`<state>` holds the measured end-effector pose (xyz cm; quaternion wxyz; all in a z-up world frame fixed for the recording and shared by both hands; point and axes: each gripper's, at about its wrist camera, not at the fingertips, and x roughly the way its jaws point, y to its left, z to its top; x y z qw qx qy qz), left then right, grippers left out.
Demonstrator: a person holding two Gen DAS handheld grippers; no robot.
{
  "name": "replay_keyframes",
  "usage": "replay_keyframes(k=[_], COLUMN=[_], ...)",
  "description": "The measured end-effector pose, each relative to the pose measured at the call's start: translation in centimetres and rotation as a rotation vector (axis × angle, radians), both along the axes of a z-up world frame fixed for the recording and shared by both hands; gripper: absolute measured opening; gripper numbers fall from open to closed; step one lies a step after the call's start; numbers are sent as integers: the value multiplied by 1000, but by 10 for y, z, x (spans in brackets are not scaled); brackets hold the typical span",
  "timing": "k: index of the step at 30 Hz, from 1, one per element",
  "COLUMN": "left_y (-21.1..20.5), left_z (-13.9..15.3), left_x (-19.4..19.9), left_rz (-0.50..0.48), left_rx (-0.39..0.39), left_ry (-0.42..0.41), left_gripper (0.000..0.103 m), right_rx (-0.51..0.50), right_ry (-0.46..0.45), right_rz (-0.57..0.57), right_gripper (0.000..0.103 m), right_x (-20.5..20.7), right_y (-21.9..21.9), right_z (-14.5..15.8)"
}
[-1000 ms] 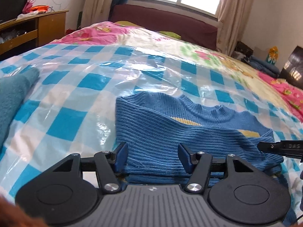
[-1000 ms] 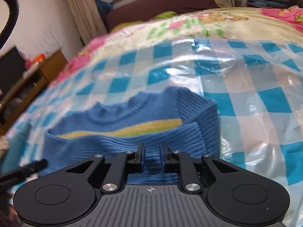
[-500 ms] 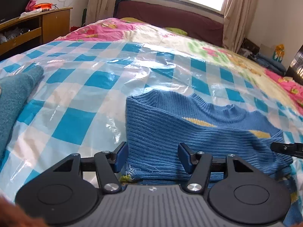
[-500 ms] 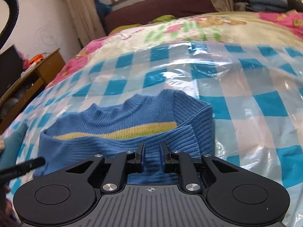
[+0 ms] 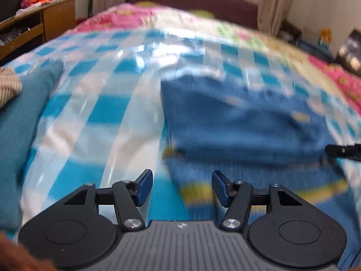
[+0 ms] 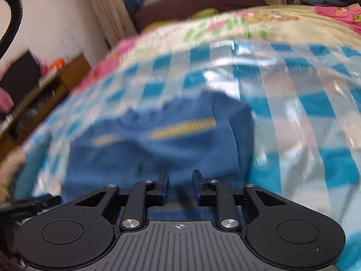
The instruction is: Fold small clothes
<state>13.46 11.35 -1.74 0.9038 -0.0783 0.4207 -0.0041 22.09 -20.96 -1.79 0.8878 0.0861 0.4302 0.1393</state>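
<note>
Blue sweater (image 5: 243, 122) folded, blurred; right hand-held gripper (image 6: 179, 186) apparently released.

We see left gripper (image 5: 181, 186) low in frame, blue pads wide apart, nothing between them. Blue sweater (image 5: 243, 122) ahead and to right, folded, blurred; yellow stripe near its closest edge. It lies on checked plastic sheet (image 5: 101, 103) over bed. Teal garment (image 5: 20, 122) at left edge, beige knit (image 5: 9, 85) resting on its far end. Tip of right gripper (image 5: 343, 151) pokes in from right, beside sweater. Wooden cabinet (image 5: 45, 22) against far-left wall.
</note>
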Motion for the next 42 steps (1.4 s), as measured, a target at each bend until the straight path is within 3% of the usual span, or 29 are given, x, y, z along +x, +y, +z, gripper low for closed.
replay_keyframes(k=[3, 5, 9, 18, 24, 36, 42], left_y=[-6, -10, -10, -9, -10, -13, -13], left_z=[-8, -5, -3, 9, 25, 18, 8], left_x=[-10, -18, -37, -87, -113, -134, -131], left_rz=[-3, -14, -35, -39, -71, -106, -119], left_rx=[58, 75, 113, 155, 42, -42, -81], left_ry=[41, 54, 92, 148, 182, 247, 287], left_gripper=[62, 62, 62, 62, 61, 60, 43], right_rx=[33, 79, 54, 90, 95, 95, 144], right_ry=[60, 50, 5, 118, 214, 334, 353], right_rz=[-56, -60, -24, -10, 10, 27, 5], right_gripper=[26, 28, 28, 28, 29, 29, 29], right_x=[-4, -13, -42, -123, -169, -201, -198], right_y=[-9, -13, -19, -57, -67, -68, -75], right_z=[-8, 1, 18, 25, 22, 0, -5])
